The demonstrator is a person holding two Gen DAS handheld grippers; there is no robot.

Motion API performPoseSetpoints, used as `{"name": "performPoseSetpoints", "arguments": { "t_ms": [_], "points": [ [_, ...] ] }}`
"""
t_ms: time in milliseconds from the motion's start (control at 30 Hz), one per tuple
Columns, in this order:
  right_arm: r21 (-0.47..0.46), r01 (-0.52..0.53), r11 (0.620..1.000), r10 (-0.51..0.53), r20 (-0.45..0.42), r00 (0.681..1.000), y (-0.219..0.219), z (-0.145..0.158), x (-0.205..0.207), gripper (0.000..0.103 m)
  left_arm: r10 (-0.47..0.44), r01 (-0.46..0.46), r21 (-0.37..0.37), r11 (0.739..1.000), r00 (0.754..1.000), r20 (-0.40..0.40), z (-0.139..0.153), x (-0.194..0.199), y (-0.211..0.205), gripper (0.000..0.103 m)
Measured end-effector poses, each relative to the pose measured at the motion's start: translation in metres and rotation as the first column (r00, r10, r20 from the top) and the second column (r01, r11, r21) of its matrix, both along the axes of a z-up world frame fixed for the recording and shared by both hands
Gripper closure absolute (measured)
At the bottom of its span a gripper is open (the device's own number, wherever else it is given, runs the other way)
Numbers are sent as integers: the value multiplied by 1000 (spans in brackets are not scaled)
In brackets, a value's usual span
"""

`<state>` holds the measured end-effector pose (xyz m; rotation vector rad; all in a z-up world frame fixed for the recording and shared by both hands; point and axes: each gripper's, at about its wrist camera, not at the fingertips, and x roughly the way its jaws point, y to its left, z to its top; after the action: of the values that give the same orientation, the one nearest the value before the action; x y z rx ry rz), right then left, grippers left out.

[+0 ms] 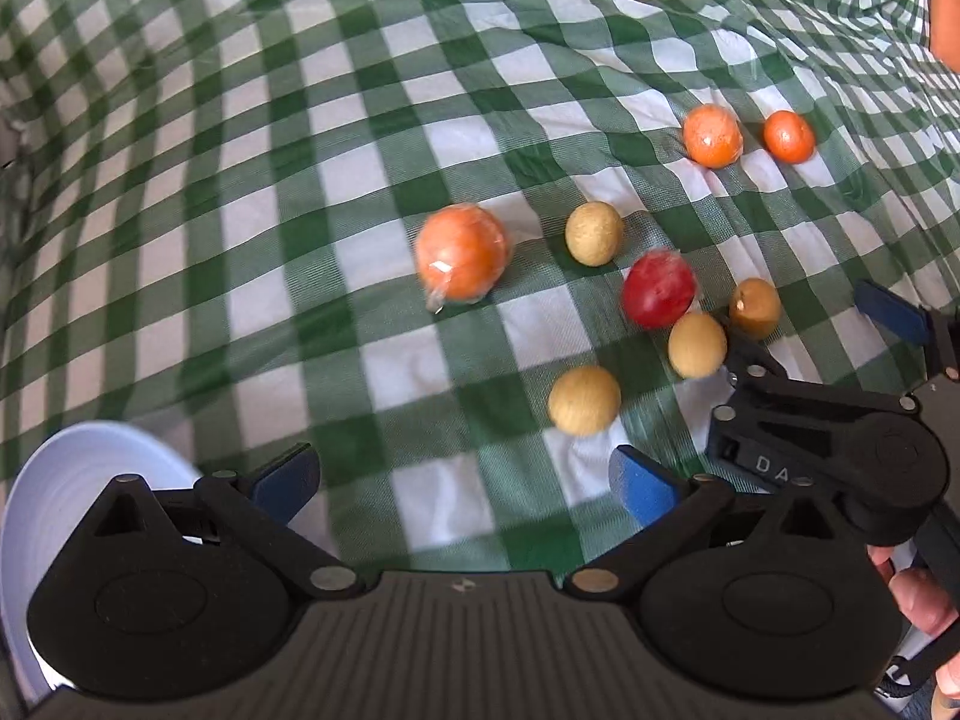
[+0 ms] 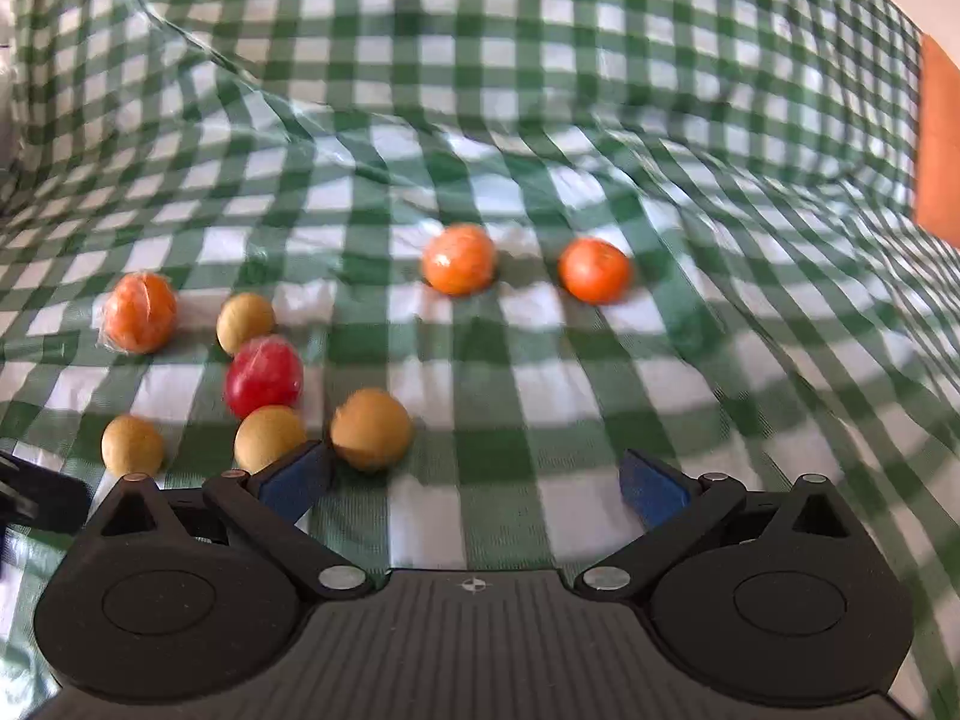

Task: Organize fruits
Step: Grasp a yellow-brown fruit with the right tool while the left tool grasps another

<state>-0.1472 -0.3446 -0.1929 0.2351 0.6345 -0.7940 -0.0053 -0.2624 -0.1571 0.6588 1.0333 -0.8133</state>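
Observation:
Fruits lie loose on a green and white checked cloth [image 1: 360, 192]. Three oranges: a wrapped one [image 1: 461, 252] [image 2: 141, 312] and two farther off [image 1: 712, 135] [image 1: 788, 136] [image 2: 459, 259] [image 2: 595, 270]. A red fruit [image 1: 659, 290] [image 2: 264, 376] sits among several tan round fruits [image 1: 584, 400] [image 1: 594, 233] [image 2: 371, 429] [image 2: 268, 438]. My left gripper [image 1: 465, 480] is open and holds nothing; the nearest tan fruit lies just beyond its right finger. My right gripper [image 2: 474, 480] is open and empty too, its left finger [image 2: 297, 477] close beside two tan fruits. In the left wrist view the right gripper [image 1: 804, 336] shows at the right edge.
A white plate [image 1: 66, 492] lies at the lower left of the left wrist view, partly behind my left gripper. The cloth is wrinkled and rises in folds at the back. An orange panel [image 2: 939, 138] stands at the right edge. A hand [image 1: 918, 594] holds the right gripper.

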Motion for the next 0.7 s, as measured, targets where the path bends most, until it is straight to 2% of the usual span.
{"name": "performPoseSetpoints", "arguments": {
  "t_ms": [100, 167, 200, 233, 267, 300, 333, 433, 533, 633, 700],
  "points": [
    [-2, -13, 1000, 13, 28, 1000, -4, -2, 3, 1, -9, 9, -7, 1000, 1000, 11, -6, 0, -5, 1],
    [7, -9, 1000, 9, 38, 999, -4, -2, 3, 1, -20, 20, -21, 1000, 1000, 11, -6, -1, -6, 11],
    [7, -9, 1000, 9, 41, 999, -3, -1, 3, 6, -31, 31, -43, 999, 1000, -3, -2, -4, -5, 29],
    [4, -17, 1000, 17, 48, 999, -2, 0, 2, 13, -43, 42, -63, 997, 999, -19, 2, -6, -5, 55],
    [1, -35, 999, 35, 61, 998, 1, 2, 1, 35, -53, 52, -74, 996, 998, -18, 6, -9, -5, 72],
    [-2, -65, 998, 65, 73, 995, 3, 3, 0, 68, -68, 66, -82, 994, 998, -16, 9, -12, -5, 98],
    [-16, -90, 996, 91, 69, 993, 7, 4, 1, 73, -85, 83, -94, 992, 996, -17, 11, -16, -6, 100],
    [-69, -98, 993, 100, 32, 994, 15, 5, 3, 74, -98, 99, -122, 988, 995, 10, 23, -24, -1, 100],
    [-91, -16, 996, 19, 40, 999, 10, 10, -4, 74, -103, 106, -166, 980, 994, 31, 38, -27, 9, 101],
    [-42, 75, 996, -73, 41, 997, 1, 12, -19, 74, -118, 124, -190, 974, 992, 47, 49, -31, 16, 101],
    [-15, 108, 994, -107, 43, 993, -2, 12, -27, 74, -125, 129, -177, 976, 992, 34, 47, -30, 18, 99]
  ]
}}
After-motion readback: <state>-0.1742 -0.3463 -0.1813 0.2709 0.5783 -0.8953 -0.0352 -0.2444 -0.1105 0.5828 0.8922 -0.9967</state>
